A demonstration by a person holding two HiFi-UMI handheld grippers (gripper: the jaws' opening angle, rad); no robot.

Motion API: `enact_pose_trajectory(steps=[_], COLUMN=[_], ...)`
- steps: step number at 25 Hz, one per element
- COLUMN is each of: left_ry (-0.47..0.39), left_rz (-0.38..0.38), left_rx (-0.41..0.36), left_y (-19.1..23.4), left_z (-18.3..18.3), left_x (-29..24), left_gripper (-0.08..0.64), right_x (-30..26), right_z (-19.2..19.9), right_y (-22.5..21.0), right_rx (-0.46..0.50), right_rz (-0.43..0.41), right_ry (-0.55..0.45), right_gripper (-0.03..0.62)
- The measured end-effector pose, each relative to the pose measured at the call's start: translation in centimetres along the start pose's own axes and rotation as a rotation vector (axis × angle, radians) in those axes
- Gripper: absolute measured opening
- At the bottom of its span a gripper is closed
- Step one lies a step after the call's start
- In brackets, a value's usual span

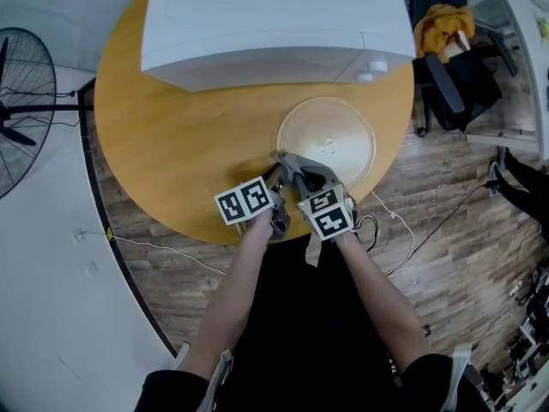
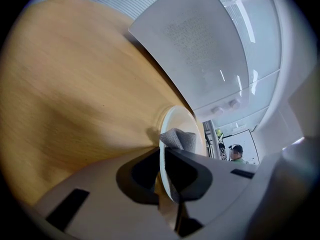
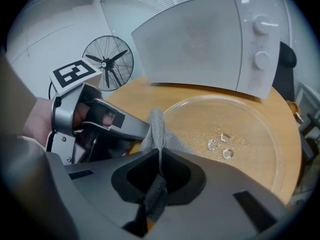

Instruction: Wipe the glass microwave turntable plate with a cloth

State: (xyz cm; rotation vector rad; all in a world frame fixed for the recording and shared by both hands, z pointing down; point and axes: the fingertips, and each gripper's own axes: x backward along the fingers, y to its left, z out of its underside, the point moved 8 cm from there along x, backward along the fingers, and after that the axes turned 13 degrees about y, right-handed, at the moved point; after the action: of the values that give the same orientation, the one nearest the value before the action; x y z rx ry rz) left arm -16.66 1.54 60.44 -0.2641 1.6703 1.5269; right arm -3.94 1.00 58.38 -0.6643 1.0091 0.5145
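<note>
Plate point(image 1: 343, 118) on tabletop point(image 1: 163, 136) by microwave point(image 1: 274, 24), left gripper point(image 2: 163, 153) fingers clamped on its near rim, right gripper point(image 3: 160, 154) fingers clamped on grey cloth point(image 3: 156, 126) touching that rim

Your head view cuts the microwave point(image 1: 274, 24) at the top edge, the fan point(image 1: 24, 101) at the left; the cloth point(image 3: 156, 128) hides part of the rim of the glass turntable plate point(image 3: 245, 134).

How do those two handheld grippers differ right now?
The left gripper is clamped on the rim of the glass turntable plate, while the right gripper is clamped on a grey cloth. The left gripper meets the plate edge-on, while the right gripper looks across the plate's face. Both are shut on something, at the plate's near edge.
</note>
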Motion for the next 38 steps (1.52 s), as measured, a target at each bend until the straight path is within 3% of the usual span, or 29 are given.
enact_pose_trajectory(steps=[14, 19, 27, 38], left_ry=[-0.028, -0.024, -0.031, -0.029], left_rz=[-0.013, -0.005, -0.016, -0.037], left_rx=[-0.006, -0.015, -0.020, -0.048], left_y=[-0.1, 0.0, -0.1, -0.3], left_z=[0.2, 0.1, 0.2, 0.3], left_x=[0.1, 0.1, 0.0, 0.0], left_gripper=[0.028, 0.026, 0.026, 0.026], right_x=[2.1, 3.4, 5.3, 5.7], right_z=[4.6, 6.2, 7.0, 3.7], right_y=[-1.6, -4.2, -9.8, -14.7], right_rx=[0.107, 0.023, -0.125, -0.145], right_rz=[0.030, 0.033, 0.120, 0.250], right_ry=[0.044, 0.022, -0.025, -0.058], right_gripper=[0.028, 0.028, 0.028, 0.026])
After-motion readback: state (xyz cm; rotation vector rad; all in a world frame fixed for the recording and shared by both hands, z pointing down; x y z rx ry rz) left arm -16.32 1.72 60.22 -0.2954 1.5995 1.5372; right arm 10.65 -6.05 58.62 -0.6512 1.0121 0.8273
